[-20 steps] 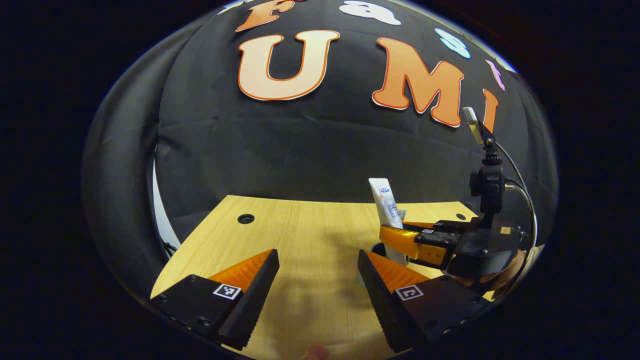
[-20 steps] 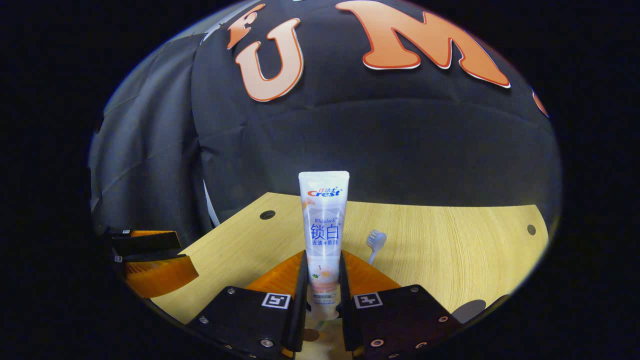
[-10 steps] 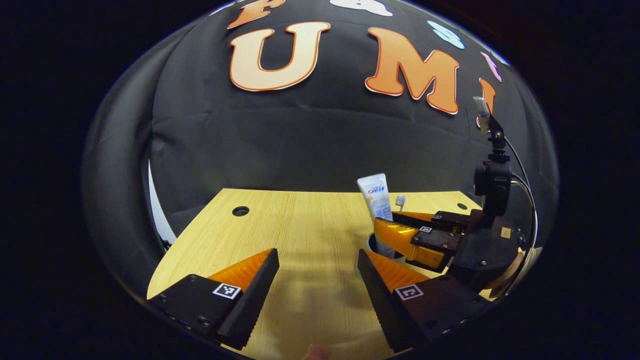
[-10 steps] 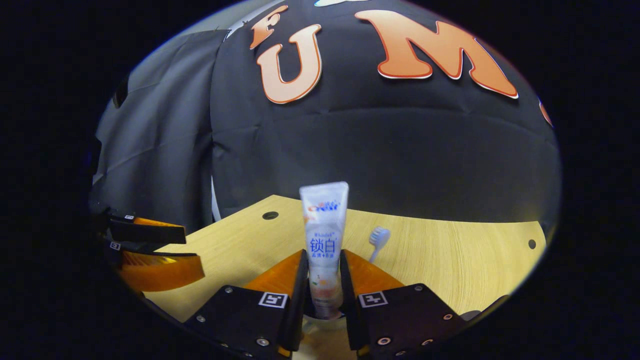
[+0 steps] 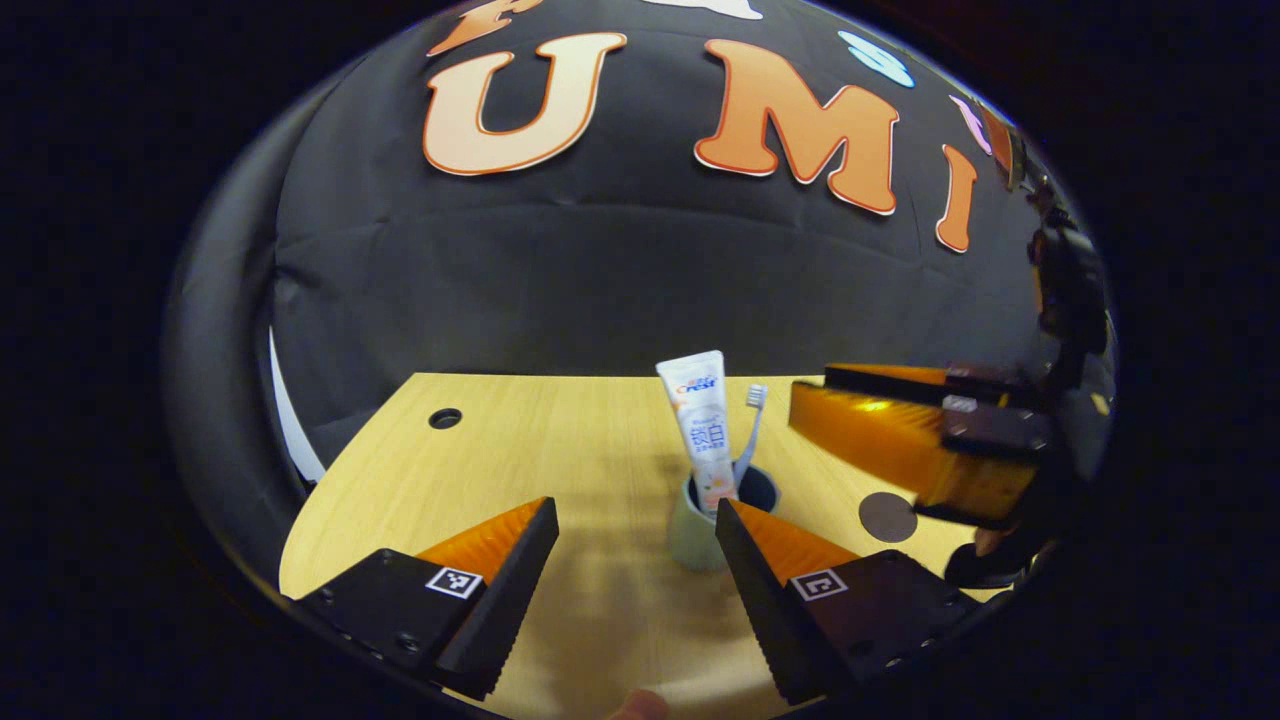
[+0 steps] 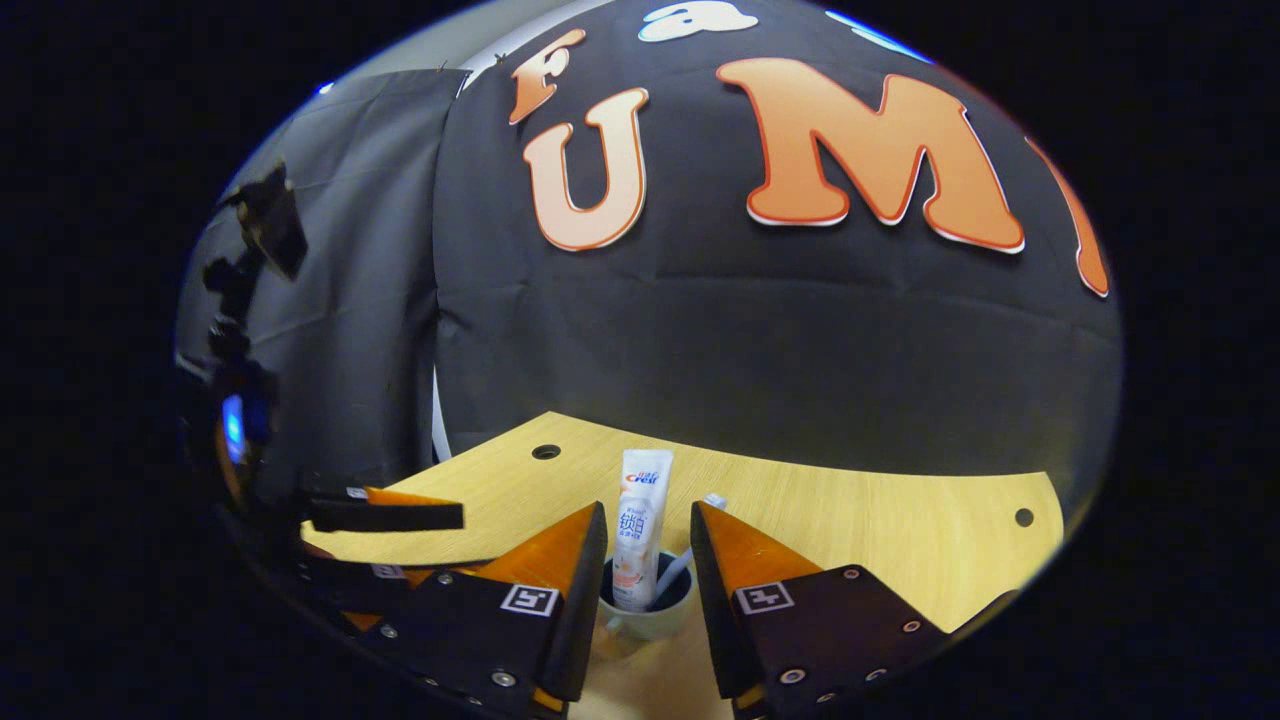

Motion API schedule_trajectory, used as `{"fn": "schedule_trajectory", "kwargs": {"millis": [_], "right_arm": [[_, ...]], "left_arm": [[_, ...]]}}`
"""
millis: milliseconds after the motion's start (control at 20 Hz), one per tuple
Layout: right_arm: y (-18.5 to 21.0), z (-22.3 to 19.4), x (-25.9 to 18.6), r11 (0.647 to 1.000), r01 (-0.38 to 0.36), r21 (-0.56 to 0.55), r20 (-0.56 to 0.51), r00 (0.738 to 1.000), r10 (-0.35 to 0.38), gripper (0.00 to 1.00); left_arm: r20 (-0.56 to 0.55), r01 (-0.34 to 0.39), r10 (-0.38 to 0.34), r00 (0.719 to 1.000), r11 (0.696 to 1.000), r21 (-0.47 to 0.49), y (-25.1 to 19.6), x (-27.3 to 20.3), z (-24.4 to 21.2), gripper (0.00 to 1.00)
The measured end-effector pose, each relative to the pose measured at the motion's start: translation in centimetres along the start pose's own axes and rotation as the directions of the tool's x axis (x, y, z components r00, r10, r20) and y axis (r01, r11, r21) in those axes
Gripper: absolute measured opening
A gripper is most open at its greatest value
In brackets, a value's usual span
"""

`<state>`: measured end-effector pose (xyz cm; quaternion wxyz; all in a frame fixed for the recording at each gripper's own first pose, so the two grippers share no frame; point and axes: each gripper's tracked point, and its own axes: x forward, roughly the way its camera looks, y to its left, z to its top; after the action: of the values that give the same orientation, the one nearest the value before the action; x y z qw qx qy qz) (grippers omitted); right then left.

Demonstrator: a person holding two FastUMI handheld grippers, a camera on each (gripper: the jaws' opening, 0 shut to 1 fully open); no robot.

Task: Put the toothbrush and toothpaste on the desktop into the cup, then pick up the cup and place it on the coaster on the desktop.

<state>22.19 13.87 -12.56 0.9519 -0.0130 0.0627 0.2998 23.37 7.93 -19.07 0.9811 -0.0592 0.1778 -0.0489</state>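
A pale green cup [image 5: 692,535] stands on the wooden desk [image 5: 560,450]. Upright inside it are the white toothpaste tube [image 5: 700,420] and a toothbrush [image 5: 752,415]. My left gripper [image 5: 635,520] is open, low over the desk; the cup sits just beyond its right finger. A dark round coaster [image 5: 888,517] lies to the right of the cup. My right gripper [image 5: 812,392] hovers above the coaster. In the right gripper view the right gripper [image 6: 648,515] is open, raised above and behind the cup [image 6: 645,622], with the toothpaste [image 6: 640,530] and toothbrush [image 6: 690,545] apart from its fingers.
The desk [image 6: 900,540] has small round cable holes [image 5: 445,418] [image 6: 546,452] [image 6: 1024,517] near its back corners. Black cloth hangs close behind it. The left gripper [image 6: 390,515] reaches in from the left in the right gripper view. The desk's left half is bare wood.
The right gripper lowered the toothpaste into the cup, let go of it and drew up and back. The left gripper stayed open and shifted slightly.
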Motion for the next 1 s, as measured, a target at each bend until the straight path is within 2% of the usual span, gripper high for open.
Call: {"fn": "schedule_trajectory", "kwargs": {"millis": [150,300,450,550,650,800,900,1000], "right_arm": [[-1.6,3.4,-3.5,0.999,0.039,0.018,0.04,0.998,-0.04,0.51],[-3.2,5.8,-6.9,0.995,0.091,0.039,0.079,0.992,-0.094,0.59],[-4.5,6.6,-10.7,0.991,0.124,0.059,0.086,0.988,-0.129,0.71],[-5.6,6.6,-13.2,0.986,0.157,0.054,0.08,0.984,-0.161,0.79],[-6.8,6.9,-15.4,0.978,0.199,0.053,0.084,0.976,-0.203,0.86],[-8.1,6.4,-19.1,0.961,0.234,0.144,0.065,0.967,-0.246,0.93],[-8.9,6.3,-21.8,0.945,0.264,0.191,0.059,0.958,-0.28,0.94],[-9.6,6.0,-24.4,0.933,0.306,0.192,0.051,0.946,-0.321,0.94]], "left_arm": [[-0.068,0.052,-0.053,0.996,0.999,-0.017,-2.7,0.6,-1.0,0.96],[-0.137,0.068,-0.074,0.988,0.997,-0.044,-4.1,1.0,-2.0,0.96],[-0.204,0.053,-0.065,0.977,0.997,-0.063,-4.8,1.6,-2.7,0.99],[-0.249,0.039,-0.057,0.967,0.996,-0.076,-5.2,1.9,-2.9,0.96],[-0.303,0.03,-0.052,0.952,0.997,-0.076,-5.9,2.3,-3.5,0.99],[-0.392,0.02,-0.062,0.918,0.994,-0.109,-6.8,3.3,-4.7,0.96],[-0.451,-0.003,-0.057,0.891,0.991,-0.132,-7.1,4.0,-5.5,0.96],[-0.487,-0.022,-0.054,0.872,0.988,-0.15,-7.3,4.8,-6.2,0.96]]}}
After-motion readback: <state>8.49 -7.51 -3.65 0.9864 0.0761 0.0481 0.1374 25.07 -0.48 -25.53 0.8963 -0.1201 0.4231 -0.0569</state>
